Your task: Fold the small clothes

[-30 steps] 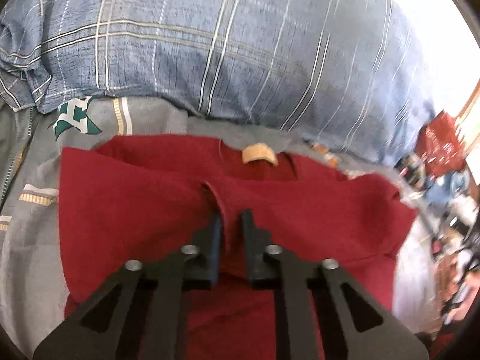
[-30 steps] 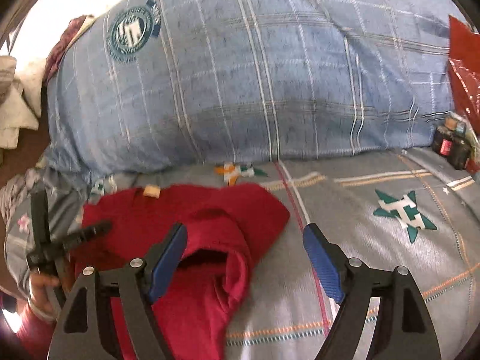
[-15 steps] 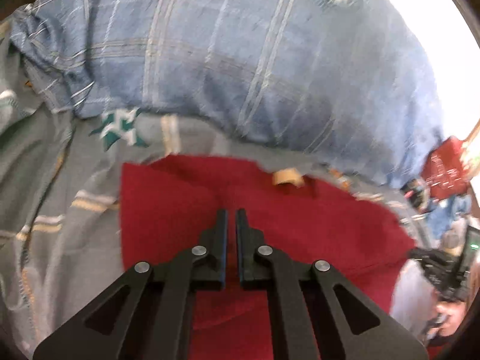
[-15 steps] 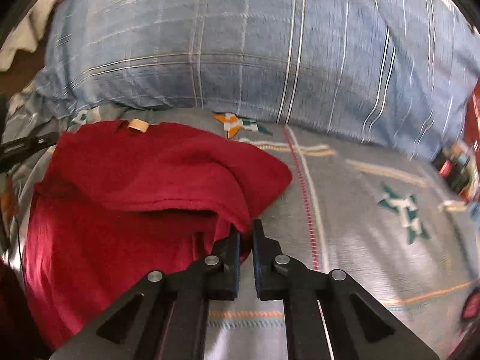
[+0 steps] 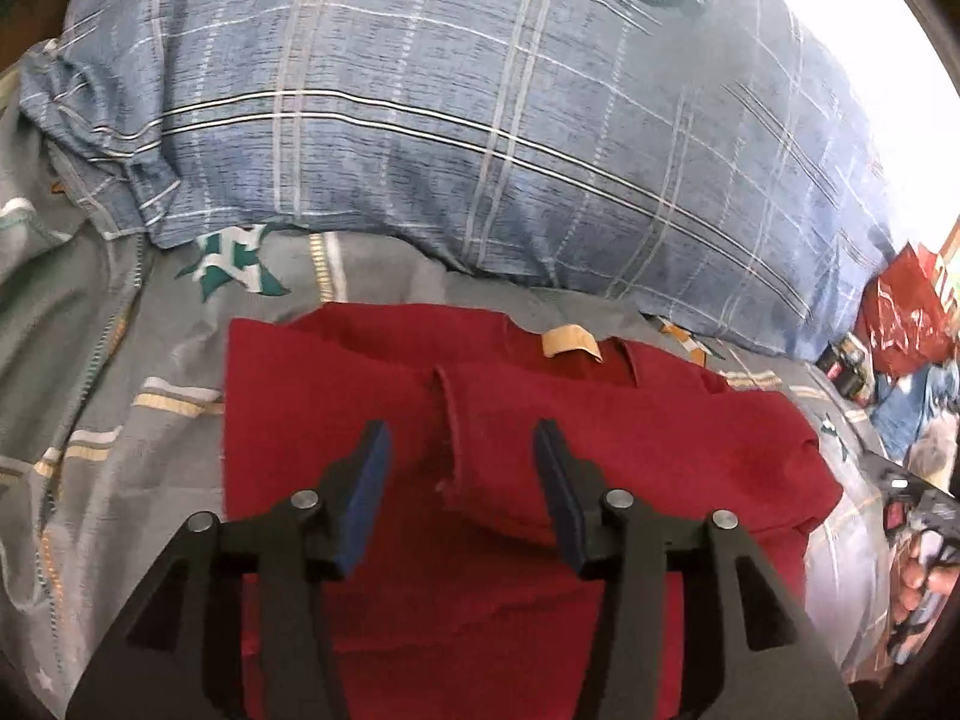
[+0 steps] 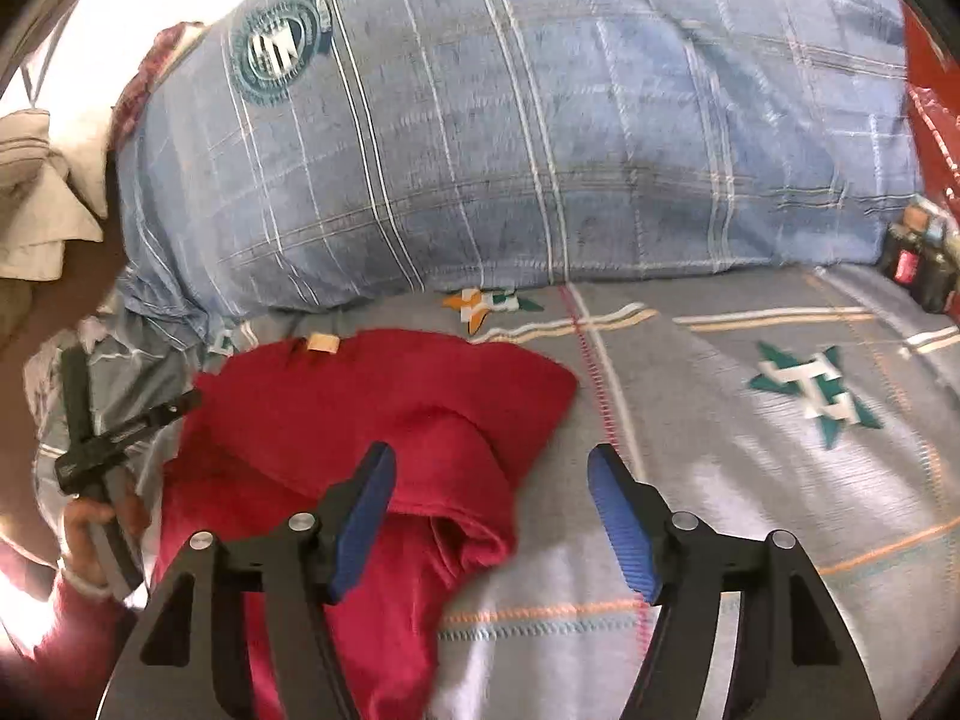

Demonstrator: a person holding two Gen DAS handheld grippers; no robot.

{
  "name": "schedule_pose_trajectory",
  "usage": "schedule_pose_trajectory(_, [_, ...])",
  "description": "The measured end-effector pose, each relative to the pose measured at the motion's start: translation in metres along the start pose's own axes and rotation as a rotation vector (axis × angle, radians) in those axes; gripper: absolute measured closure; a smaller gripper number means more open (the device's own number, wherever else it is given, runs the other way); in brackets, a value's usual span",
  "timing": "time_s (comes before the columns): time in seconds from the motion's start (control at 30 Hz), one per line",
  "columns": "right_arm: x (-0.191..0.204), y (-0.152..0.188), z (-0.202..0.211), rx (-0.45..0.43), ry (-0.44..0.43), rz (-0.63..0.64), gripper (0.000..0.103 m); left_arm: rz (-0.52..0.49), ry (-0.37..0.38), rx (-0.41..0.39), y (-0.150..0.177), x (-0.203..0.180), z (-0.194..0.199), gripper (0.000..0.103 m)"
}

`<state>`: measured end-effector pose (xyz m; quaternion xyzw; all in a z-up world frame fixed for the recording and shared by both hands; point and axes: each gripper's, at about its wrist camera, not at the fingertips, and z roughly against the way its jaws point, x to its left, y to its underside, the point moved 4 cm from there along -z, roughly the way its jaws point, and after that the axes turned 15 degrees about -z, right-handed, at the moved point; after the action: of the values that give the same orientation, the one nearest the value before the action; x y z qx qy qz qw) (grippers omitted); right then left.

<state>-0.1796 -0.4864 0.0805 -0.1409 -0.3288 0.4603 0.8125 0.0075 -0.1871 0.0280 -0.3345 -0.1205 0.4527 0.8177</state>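
Observation:
A small red shirt point(image 5: 600, 438) with a tan neck label point(image 5: 570, 343) lies on the grey bedsheet point(image 5: 108, 420), both sides folded in over the middle. My left gripper point(image 5: 462, 468) is open and empty, its jaws either side of a folded sleeve edge point(image 5: 450, 426). In the right wrist view the same shirt point(image 6: 384, 408) lies at lower left. My right gripper point(image 6: 489, 492) is open and empty over the shirt's right folded edge point(image 6: 486, 534). The left gripper point(image 6: 114, 438) shows there at the far left.
A big blue plaid pillow point(image 5: 480, 120) lies right behind the shirt; it also fills the back of the right wrist view point(image 6: 540, 138). A red bag point(image 5: 900, 318) and small dark items point(image 6: 918, 264) sit at the right. Beige cloth point(image 6: 36, 192) lies far left.
Both grippers were shut half a second ago and are open now. The right sleeve side now lies folded in over the shirt.

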Motion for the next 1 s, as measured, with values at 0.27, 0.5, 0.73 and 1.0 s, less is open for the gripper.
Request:
schedule_pose_trajectory(0.27, [0.02,0.046,-0.046,0.171,0.169,0.265,0.089,-0.035,-0.045,0.099,0.011,-0.006,-0.027,0.052])
schedule_pose_trajectory(0.5, [-0.024,-0.015,-0.028,-0.009,0.006,-0.178,0.019,-0.029,-0.05,0.104,0.014,-0.005,-0.025,0.047])
schedule_pose_trajectory(0.73, [-0.02,-0.027,-0.091,0.03,0.098,-0.169,0.097,-0.023,-0.042,0.11,0.013,-0.003,-0.027,0.046])
schedule_pose_trajectory(1.0, [-0.046,-0.035,-0.061,-0.057,0.088,-0.266,0.094,-0.029,-0.047,0.107,0.013,-0.003,-0.027,0.045])
